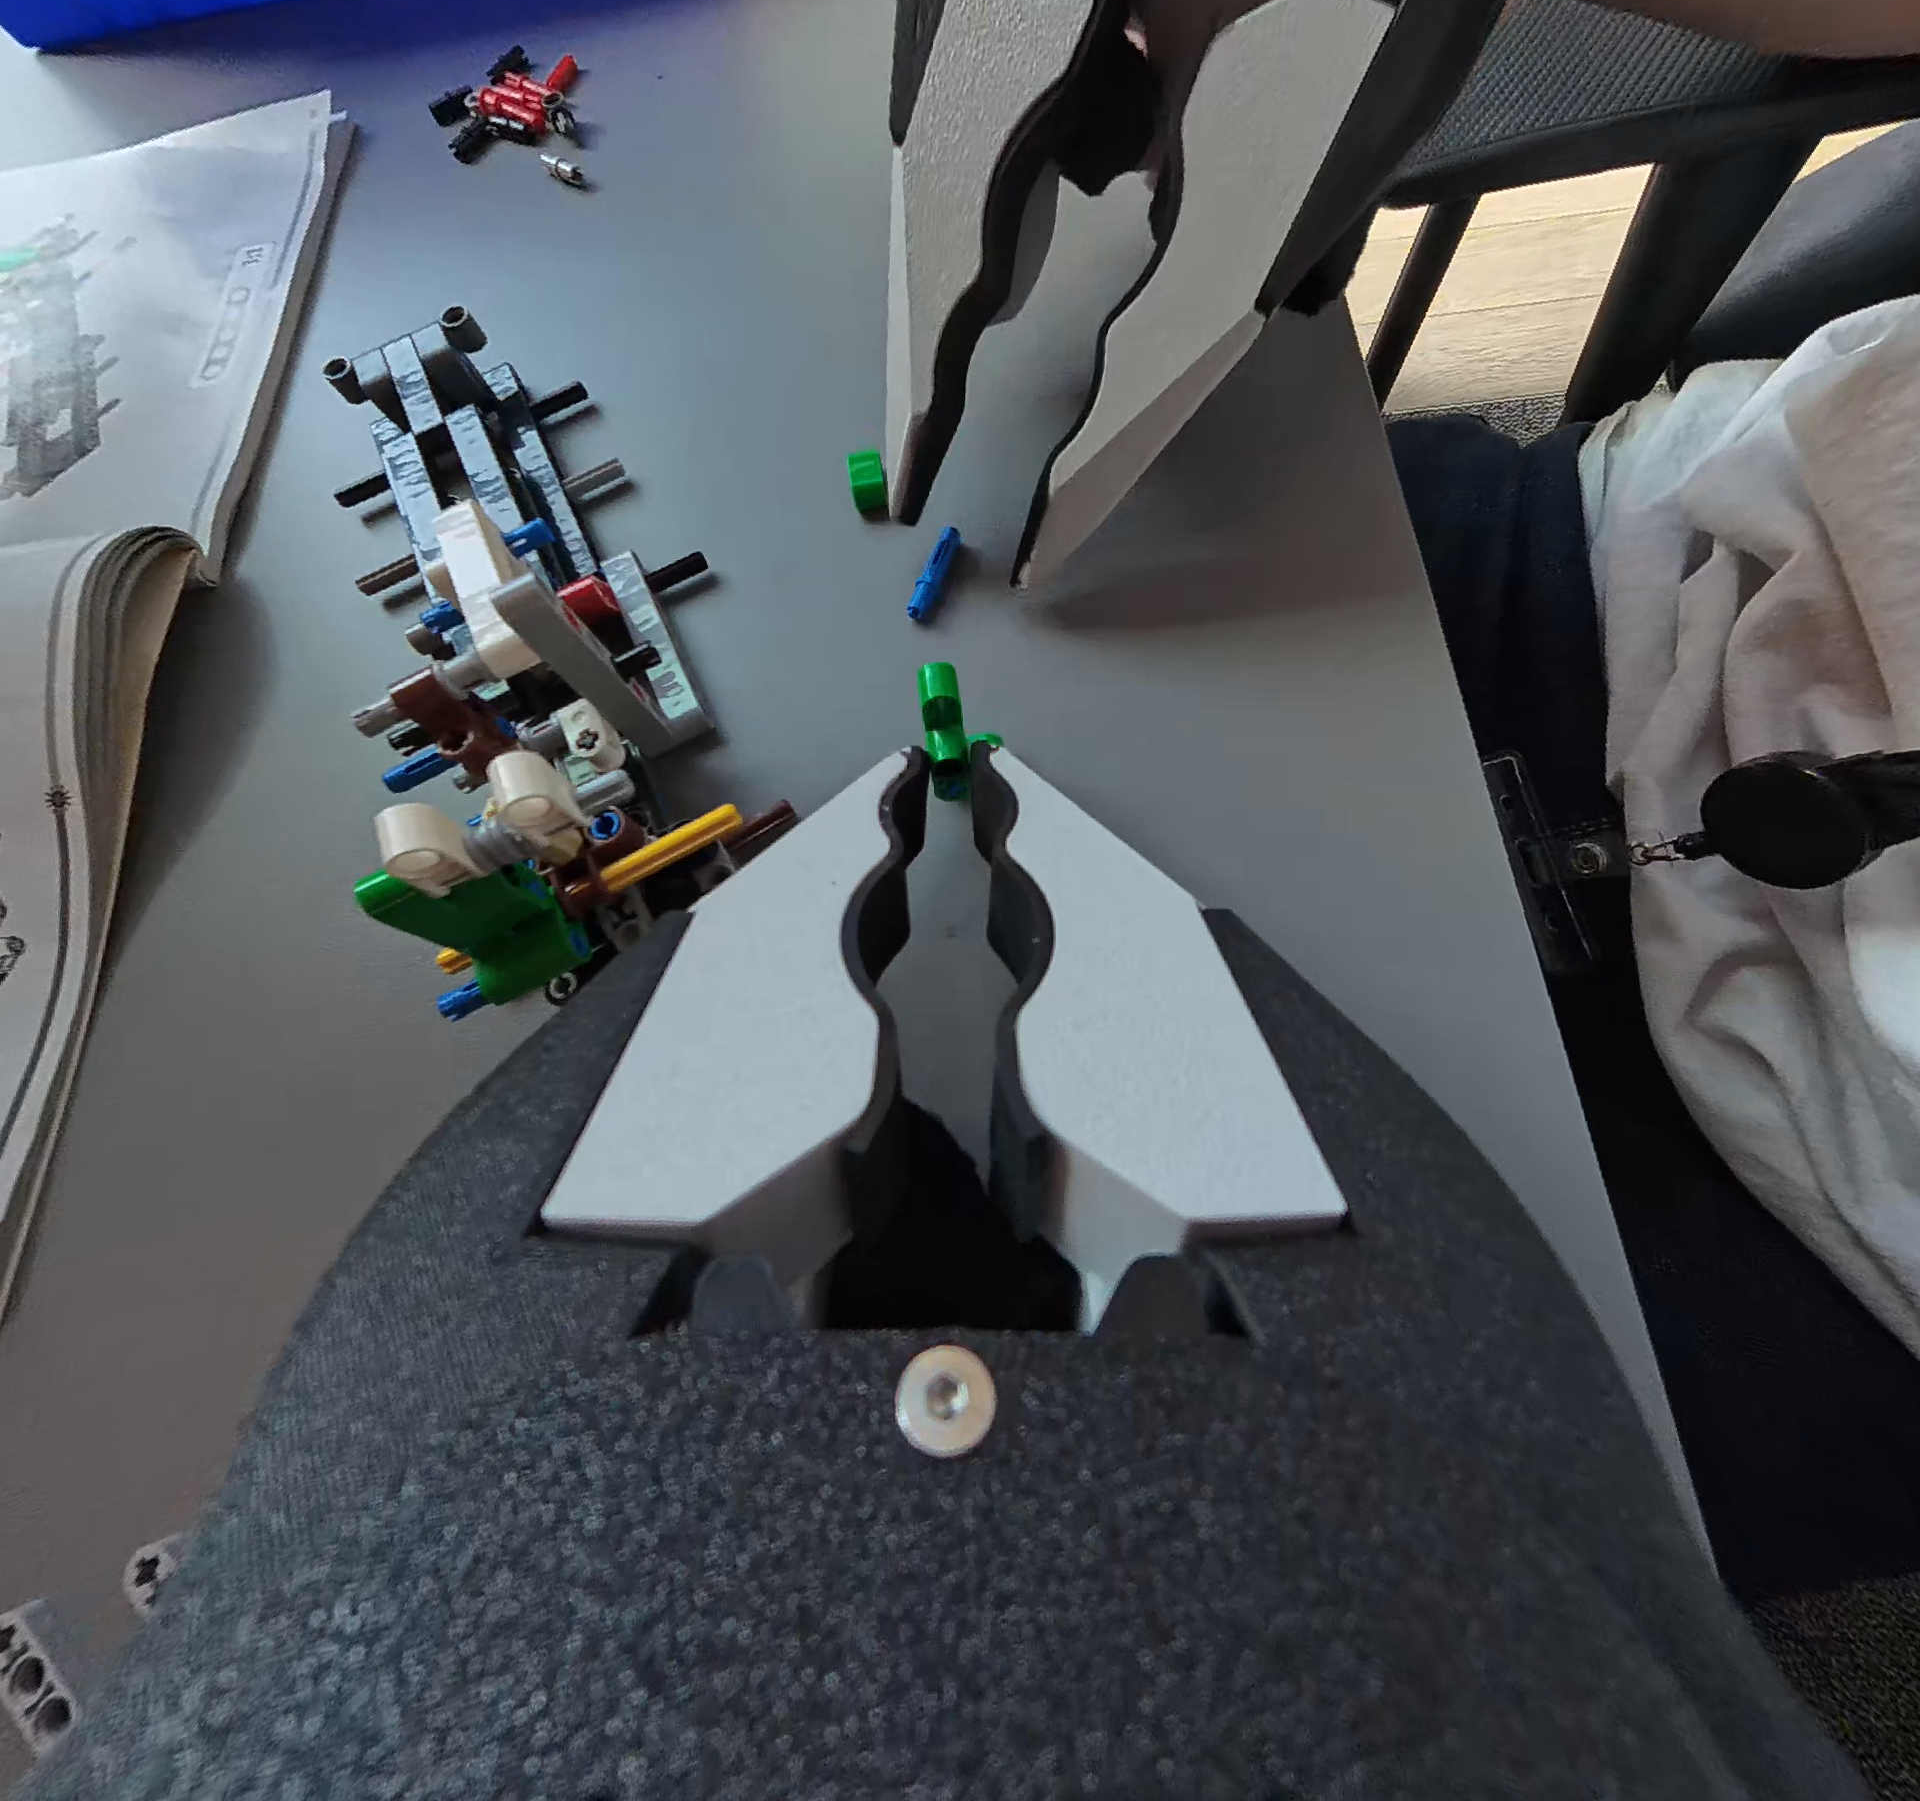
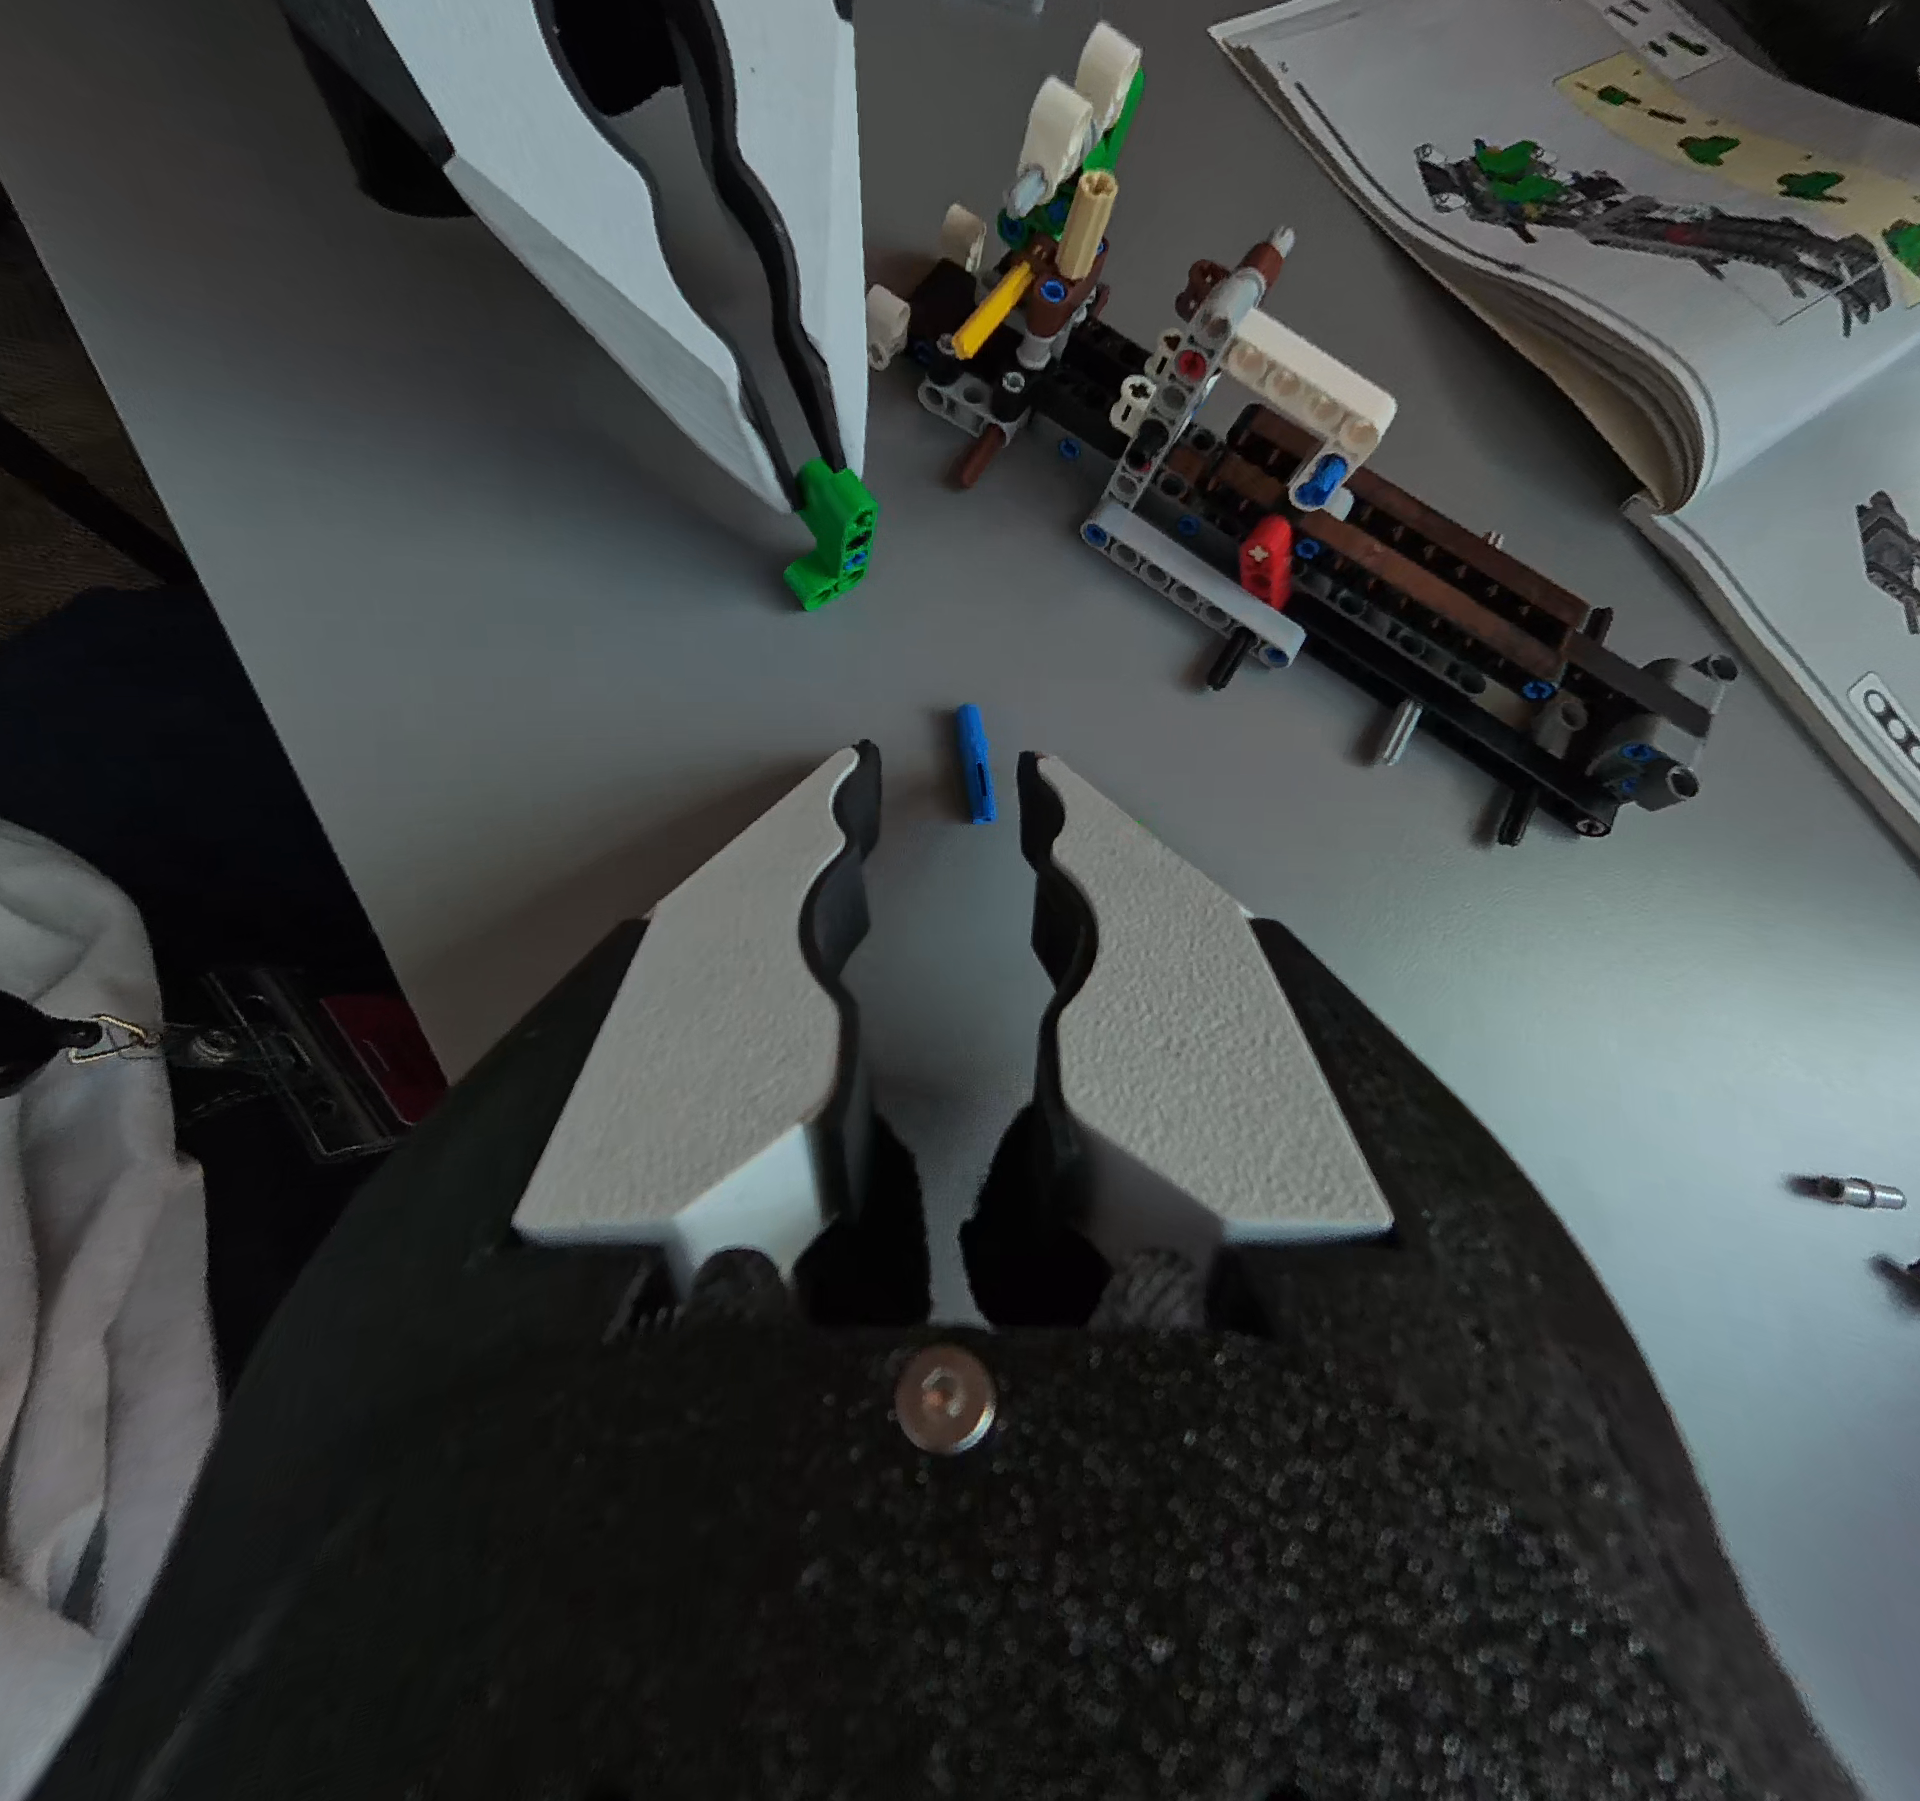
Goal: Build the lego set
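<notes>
Left tool (image 1: 948, 764), lower centre, is clamped on a green angle piece (image 1: 943, 725). Right tool (image 2: 948, 752) is held wide around a blue pin (image 2: 975, 764) lying on the bench (image 2: 582, 733). Pin is judged light, stiff, slippery; best gripped mid-shaft.

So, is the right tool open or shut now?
Open: the right tool shows a wide gap, with the blue pin lying free on the table.

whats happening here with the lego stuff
A person is building a lego set with two handheld grippers. The left gripper is shut on a green L-shaped piece. The right gripper, jaws open, hovers over a loose blue pin on the grey table. The half-built model lies nearby.
</notes>
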### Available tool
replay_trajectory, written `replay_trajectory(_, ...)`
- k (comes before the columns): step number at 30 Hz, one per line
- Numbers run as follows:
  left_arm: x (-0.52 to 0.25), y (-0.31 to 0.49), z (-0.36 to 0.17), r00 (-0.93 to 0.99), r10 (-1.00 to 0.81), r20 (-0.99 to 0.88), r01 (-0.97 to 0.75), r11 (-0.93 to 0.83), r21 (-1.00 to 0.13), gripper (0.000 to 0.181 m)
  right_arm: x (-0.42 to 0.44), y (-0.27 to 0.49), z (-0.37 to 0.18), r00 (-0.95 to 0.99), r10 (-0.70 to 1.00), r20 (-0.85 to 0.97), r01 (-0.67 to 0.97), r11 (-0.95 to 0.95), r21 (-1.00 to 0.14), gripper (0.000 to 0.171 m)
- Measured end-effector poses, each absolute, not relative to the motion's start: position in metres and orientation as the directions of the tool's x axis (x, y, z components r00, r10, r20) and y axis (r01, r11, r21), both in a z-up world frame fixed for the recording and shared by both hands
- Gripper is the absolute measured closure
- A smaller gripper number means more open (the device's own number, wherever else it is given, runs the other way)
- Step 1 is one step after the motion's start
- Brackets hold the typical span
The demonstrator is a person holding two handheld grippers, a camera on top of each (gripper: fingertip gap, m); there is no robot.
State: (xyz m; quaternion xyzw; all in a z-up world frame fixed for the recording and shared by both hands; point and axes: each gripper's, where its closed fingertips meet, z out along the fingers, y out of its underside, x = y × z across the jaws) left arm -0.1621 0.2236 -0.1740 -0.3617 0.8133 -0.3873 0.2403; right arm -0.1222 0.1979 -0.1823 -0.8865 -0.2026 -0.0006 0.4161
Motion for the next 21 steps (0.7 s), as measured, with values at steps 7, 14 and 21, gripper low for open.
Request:
replay_trajectory(7,-0.162,0.224,-0.174,-0.618,-0.777,-0.118,-0.400,0.440,-0.804,0.172,-0.117,0.197,-0.177,0.890,0.441,0.116,0.378,-0.573,-0.727,0.147)
replay_trajectory(14,-0.162,0.226,-0.172,-0.622,-0.776,-0.109,-0.395,0.430,-0.812,0.171,-0.118,0.200,-0.190,0.868,0.487,0.098,0.408,-0.588,-0.698,0.155)
replay_trajectory(21,-0.169,0.220,-0.155,-0.678,-0.731,-0.077,-0.340,0.405,-0.849,0.163,-0.145,0.202,-0.164,0.801,0.582,0.141,0.446,-0.423,-0.789,0.168)
